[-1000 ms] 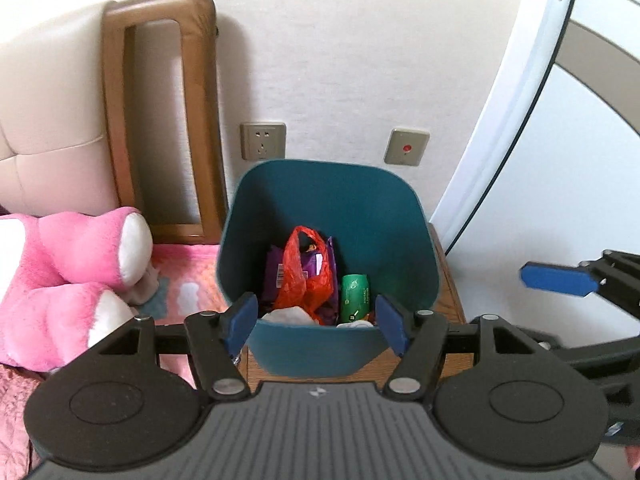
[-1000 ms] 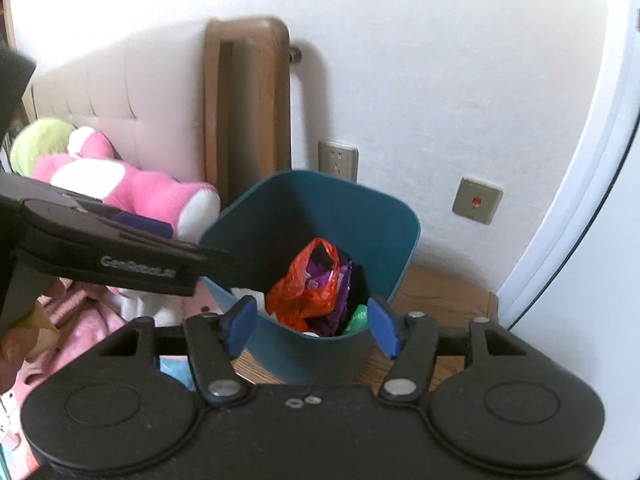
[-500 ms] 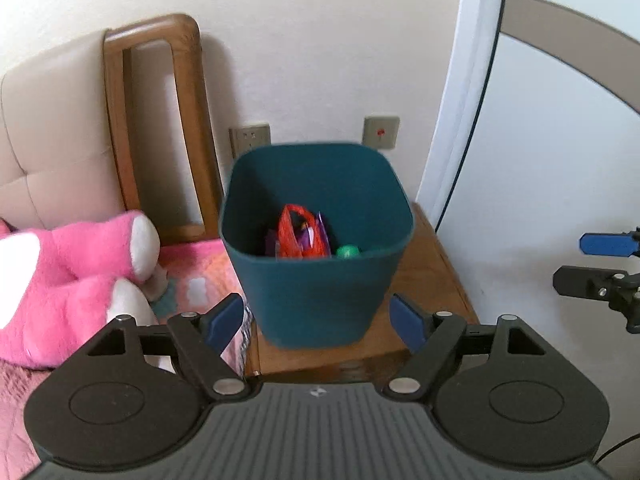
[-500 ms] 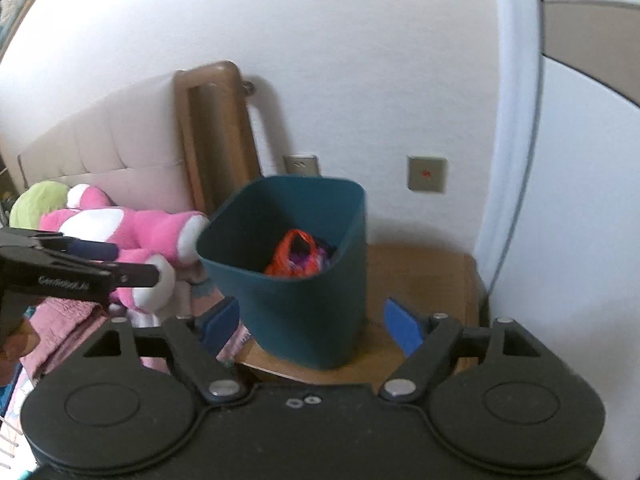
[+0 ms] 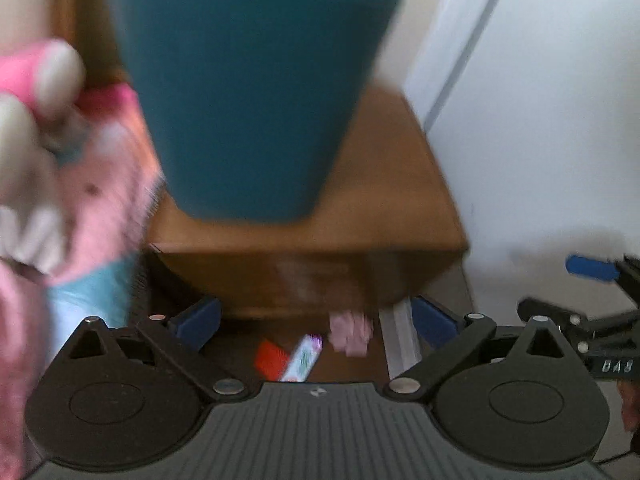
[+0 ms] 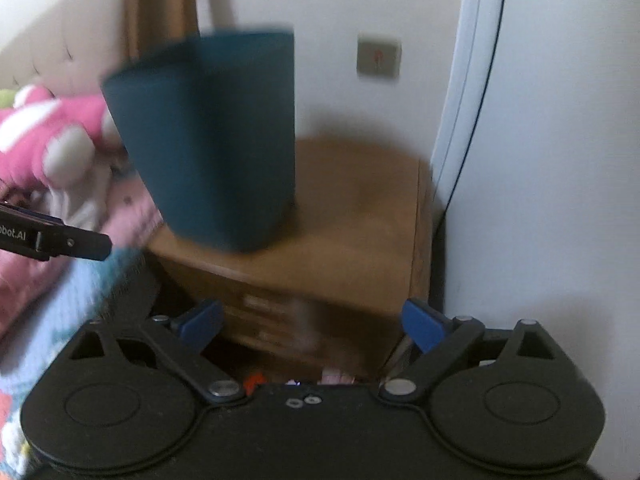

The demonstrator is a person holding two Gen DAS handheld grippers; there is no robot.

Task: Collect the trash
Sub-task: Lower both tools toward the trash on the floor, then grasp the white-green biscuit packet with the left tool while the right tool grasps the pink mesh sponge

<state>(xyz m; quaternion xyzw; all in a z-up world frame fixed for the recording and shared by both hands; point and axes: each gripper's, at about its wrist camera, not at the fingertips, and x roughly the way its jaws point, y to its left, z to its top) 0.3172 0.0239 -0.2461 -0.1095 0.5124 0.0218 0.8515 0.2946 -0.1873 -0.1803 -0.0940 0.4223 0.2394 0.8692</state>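
Observation:
A teal trash bin (image 5: 256,92) stands on a wooden nightstand (image 5: 384,200); it also shows in the right wrist view (image 6: 212,140). Its inside is hidden. On the floor below the nightstand lie a red wrapper (image 5: 272,358), a white and purple packet (image 5: 305,358) and a crumpled pink piece (image 5: 350,332). My left gripper (image 5: 316,320) is open and empty, above these floor pieces. My right gripper (image 6: 314,326) is open and empty, in front of the nightstand's drawers; it also shows at the right of the left wrist view (image 5: 592,276). Both views are blurred.
A pink plush toy (image 6: 48,136) lies on the bed with pink bedding (image 5: 100,184) left of the nightstand. A headboard (image 6: 160,8) and a wall switch (image 6: 378,58) are behind. A white wall and door frame (image 6: 472,80) stand at the right.
Both grippers have dropped down and pulled back from the bin. The bin's inside is out of sight and the floor trash under the nightstand has come into view.

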